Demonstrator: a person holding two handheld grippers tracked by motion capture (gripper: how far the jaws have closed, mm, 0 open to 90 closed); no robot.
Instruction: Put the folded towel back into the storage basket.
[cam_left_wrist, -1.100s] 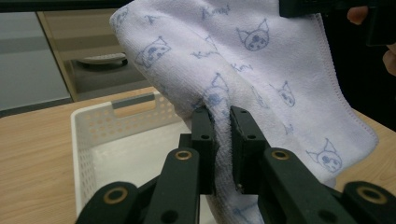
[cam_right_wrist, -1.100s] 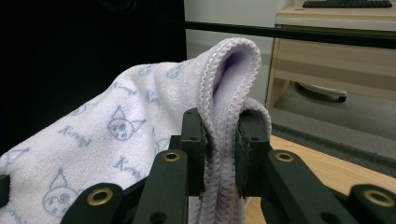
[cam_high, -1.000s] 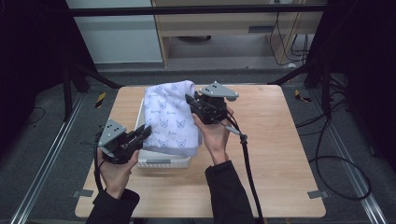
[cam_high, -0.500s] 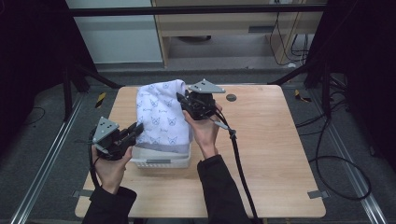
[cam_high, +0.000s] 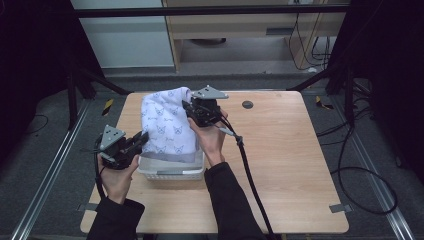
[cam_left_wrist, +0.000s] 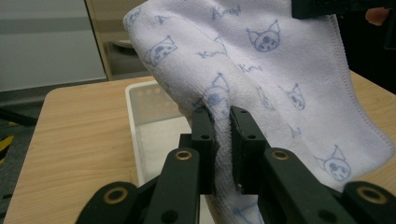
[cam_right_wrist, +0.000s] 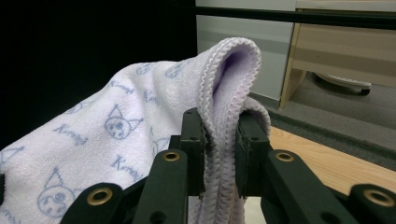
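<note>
You hold the towel (cam_high: 167, 127) up over the basket (cam_high: 172, 170) on the bench (cam_high: 285, 160).
Your right tongs (cam_high: 192, 109) pinch its hemmed top edge; your left tongs (cam_high: 140, 142) clamp a fold lower down, so it hangs between them above the white basket.

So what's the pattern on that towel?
The towel is pale lilac with small blue cat-face drawings and script lettering, clearest in the left gripper view.

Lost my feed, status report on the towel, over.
Left gripper and right gripper both shut on towel. Towel stretched above white basket. Nothing in the way.
</note>
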